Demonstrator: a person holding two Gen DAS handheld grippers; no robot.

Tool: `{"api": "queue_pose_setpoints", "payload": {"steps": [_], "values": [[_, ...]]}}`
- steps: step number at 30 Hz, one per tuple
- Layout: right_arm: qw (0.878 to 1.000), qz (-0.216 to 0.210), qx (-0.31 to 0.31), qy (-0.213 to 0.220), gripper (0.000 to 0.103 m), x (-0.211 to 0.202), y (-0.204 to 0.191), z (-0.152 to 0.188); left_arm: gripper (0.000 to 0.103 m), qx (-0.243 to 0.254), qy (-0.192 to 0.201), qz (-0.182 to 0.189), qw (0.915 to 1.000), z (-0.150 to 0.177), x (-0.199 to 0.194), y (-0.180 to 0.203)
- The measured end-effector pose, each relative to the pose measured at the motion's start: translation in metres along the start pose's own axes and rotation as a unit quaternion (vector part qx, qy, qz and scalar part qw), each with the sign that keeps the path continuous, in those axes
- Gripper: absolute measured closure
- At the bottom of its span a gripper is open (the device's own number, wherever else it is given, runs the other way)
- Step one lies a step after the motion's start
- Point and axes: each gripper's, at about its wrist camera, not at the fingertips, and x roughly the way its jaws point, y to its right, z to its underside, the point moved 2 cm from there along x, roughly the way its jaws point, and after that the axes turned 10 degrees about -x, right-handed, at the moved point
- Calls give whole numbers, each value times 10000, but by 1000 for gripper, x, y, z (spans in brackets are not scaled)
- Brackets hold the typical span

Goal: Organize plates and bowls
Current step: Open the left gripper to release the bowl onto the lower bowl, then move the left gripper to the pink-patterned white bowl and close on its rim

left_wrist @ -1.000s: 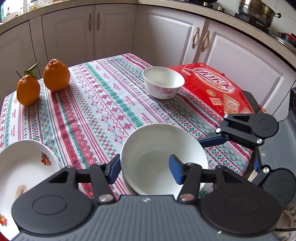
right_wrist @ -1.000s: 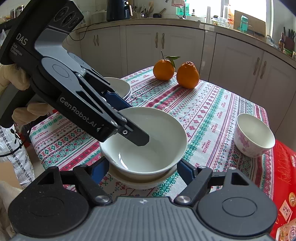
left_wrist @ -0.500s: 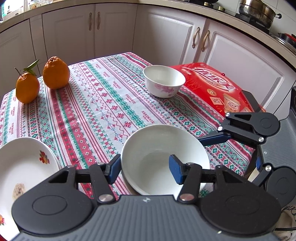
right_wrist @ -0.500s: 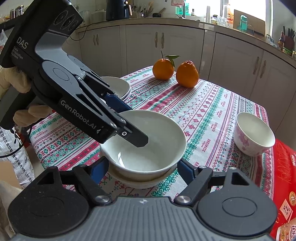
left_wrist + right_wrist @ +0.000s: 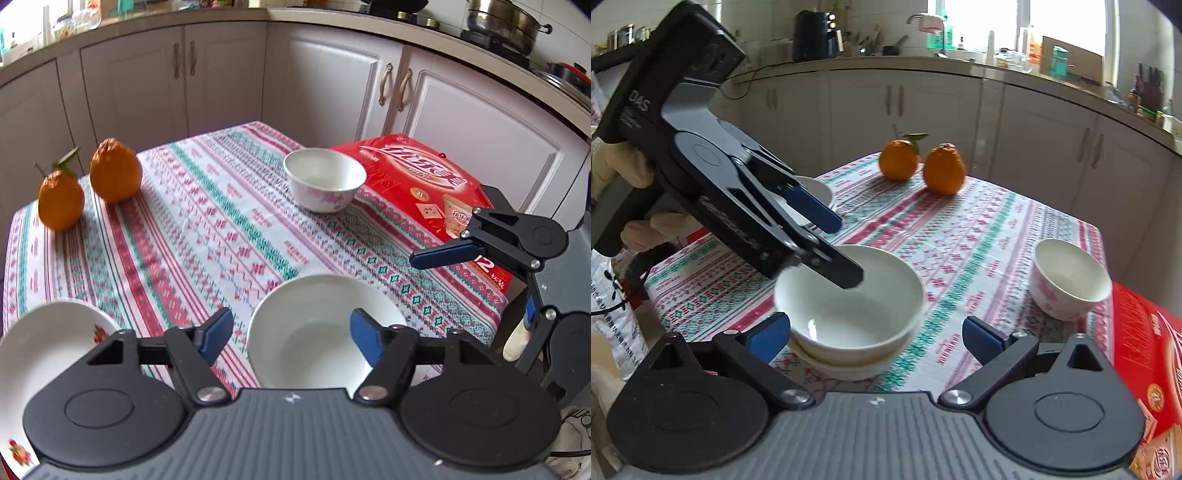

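Two plain white bowls sit nested near the table's front edge, the upper bowl [image 5: 849, 295] inside the lower bowl [image 5: 846, 365]. My left gripper [image 5: 842, 251] is opening over the upper bowl [image 5: 321, 328]. One finger is inside the bowl and the other outside its rim, and neither pad presses on it. My right gripper [image 5: 875, 338] is opening too, its blue pads standing wide on either side of the stack and clear of it. A small flowered bowl [image 5: 1071, 280] stands apart to the right. A flower-patterned plate [image 5: 48, 339] lies at the left.
Two oranges [image 5: 899, 158] [image 5: 945, 170] stand at the far side of the patterned tablecloth [image 5: 221, 229]. A red carton [image 5: 417, 177] lies on the right edge, just behind the small bowl. A gloved hand [image 5: 624, 173] holds the left gripper. Kitchen cabinets surround the table.
My left gripper has let go of the upper bowl's rim and spread its jaws. My right gripper's jaws have moved out from the sides of the stack. Both hands stayed in place.
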Motion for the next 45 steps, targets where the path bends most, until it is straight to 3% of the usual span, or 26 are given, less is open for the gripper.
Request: {"api": "queue_pose_setpoints", "payload": {"steps": [6,15,22,37,45], "values": [[9994,280,211,36,0,-10,20,6,22,235,98,-37,9997,-19,2,7],[9957,728,576,-20,0,-8,67,17,21,568,159,-78,9982,-63,32,14],[9930,961,651,-225,0,11,102,24,21,852,51,69,9963,-95,71,24],[9905,1174,553,-453,0,72,174,29,22,856,-173,445,9952,-136,162,27],[9916,1069,528,-510,5,92,184,32,39,809,-404,578,9942,-147,191,25]]}}
